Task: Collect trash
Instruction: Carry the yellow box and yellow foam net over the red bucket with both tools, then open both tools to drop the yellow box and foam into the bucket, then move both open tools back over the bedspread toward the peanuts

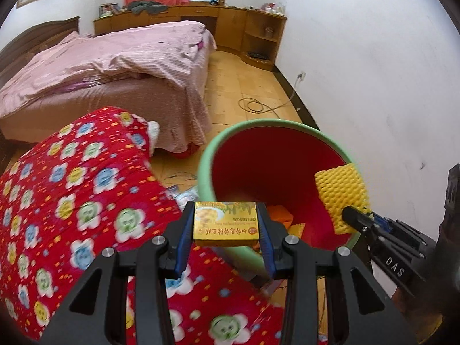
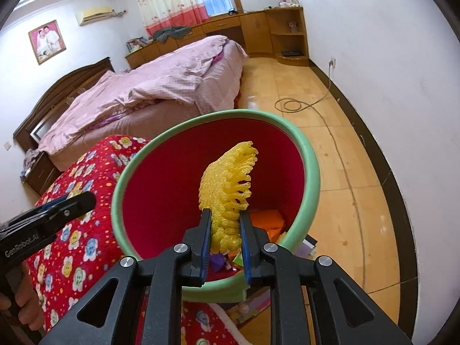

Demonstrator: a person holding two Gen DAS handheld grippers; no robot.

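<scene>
- Trash sits in both grippers above the green-rimmed red bin [image 2: 312,169]: a yellow foam fruit net [image 2: 227,189] on the right, a small gold cake box [image 1: 225,224] on the left.
- Right gripper [image 2: 223,240] has the net between its blue pads, which look barely pressed on it; whether they truly clamp it I cannot tell.
- Left gripper [image 1: 225,230] is clamped on the box's two sides, hanging over the near rim.
- Release well, in my judgement: carry the box further over the opening first, since it hangs at the rim and could tip outside onto the red flowered quilt [image 1: 72,201].
- Light foam may cling to a pad; opening wide should free it.
- Bin's bottom is mostly hidden; only orange and purple scraps show.
- Litter on the floor beside the bin is blurred.
</scene>
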